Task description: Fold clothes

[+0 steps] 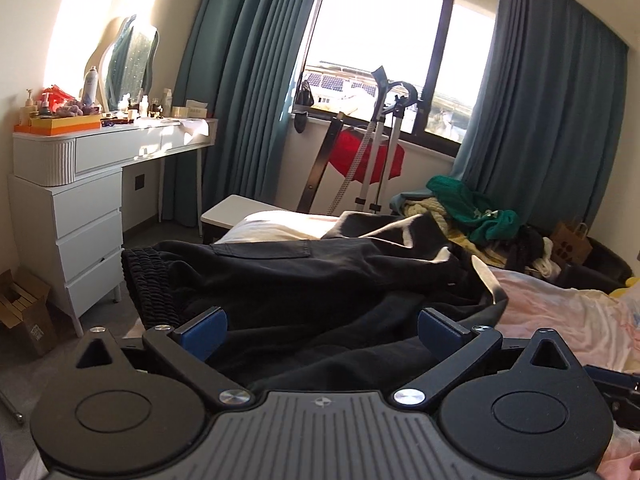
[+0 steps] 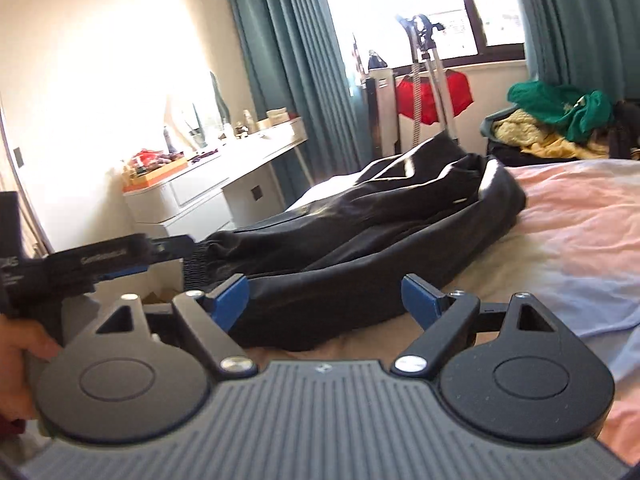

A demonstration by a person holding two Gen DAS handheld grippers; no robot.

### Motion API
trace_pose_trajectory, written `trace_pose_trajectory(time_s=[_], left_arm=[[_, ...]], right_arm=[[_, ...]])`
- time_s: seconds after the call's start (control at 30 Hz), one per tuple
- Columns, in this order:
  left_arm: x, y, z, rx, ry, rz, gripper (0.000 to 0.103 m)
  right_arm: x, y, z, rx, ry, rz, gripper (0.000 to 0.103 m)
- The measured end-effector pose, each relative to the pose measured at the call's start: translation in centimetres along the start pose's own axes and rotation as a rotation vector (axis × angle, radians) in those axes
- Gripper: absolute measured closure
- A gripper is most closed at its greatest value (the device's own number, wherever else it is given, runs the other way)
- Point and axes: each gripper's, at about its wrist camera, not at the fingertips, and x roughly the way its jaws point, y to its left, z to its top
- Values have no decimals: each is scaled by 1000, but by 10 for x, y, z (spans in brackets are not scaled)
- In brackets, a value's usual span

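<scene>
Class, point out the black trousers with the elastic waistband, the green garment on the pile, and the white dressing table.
Black trousers (image 1: 320, 276), left wrist view, mid leg.
Green garment (image 2: 560, 106), right wrist view, centre.
White dressing table (image 1: 116, 152), left wrist view, drawer front.

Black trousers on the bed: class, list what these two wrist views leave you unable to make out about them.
- Black trousers, left wrist view: near part hidden under the left gripper.
- Right wrist view: legs' far ends hidden behind their own folds.
- Waistband partly hidden by the other gripper's body; picture blurred.

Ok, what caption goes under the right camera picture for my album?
Open right gripper over black trousers lying on the bed, nothing held.
</scene>
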Motion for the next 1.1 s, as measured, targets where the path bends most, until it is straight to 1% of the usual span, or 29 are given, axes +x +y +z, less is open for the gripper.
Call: trace_pose_trajectory(time_s=[0.03,0.1,0.17,0.23,0.4,0.47,0.57,0.8,1.0,1.1], left_arm=[[-3,-8,-4,-1,3,-9,0],[-10,-22,-11,-1,1,-28,0],[-13,-32,-23,11,-29,-42,0],[-9,-36,-35,23,-41,-49,0],[10,-42,-49,74,-25,-11,0],[16,-44,-51,87,-22,-13,0],[25,-47,-55,110,-15,-20,0],[37,-54,-70,134,42,-64,0],[44,-68,-77,216,40,-93,0],[58,-80,-73,261,51,-128,0]], right_arm=[[-5,-12,-1,-2,-6,-25,17],[-12,-33,-4,7,-38,-41,17],[-18,-48,-13,26,-67,-53,17],[-18,-60,-24,51,-72,-70,17],[-8,-67,-28,72,-82,-109,17],[-5,-68,-25,65,-102,-116,17],[0,-70,-26,58,-101,-136,17],[-2,-79,-28,114,-89,-183,17],[-12,-96,-28,195,-68,-272,17],[-18,-106,-29,244,-68,-322,17]])
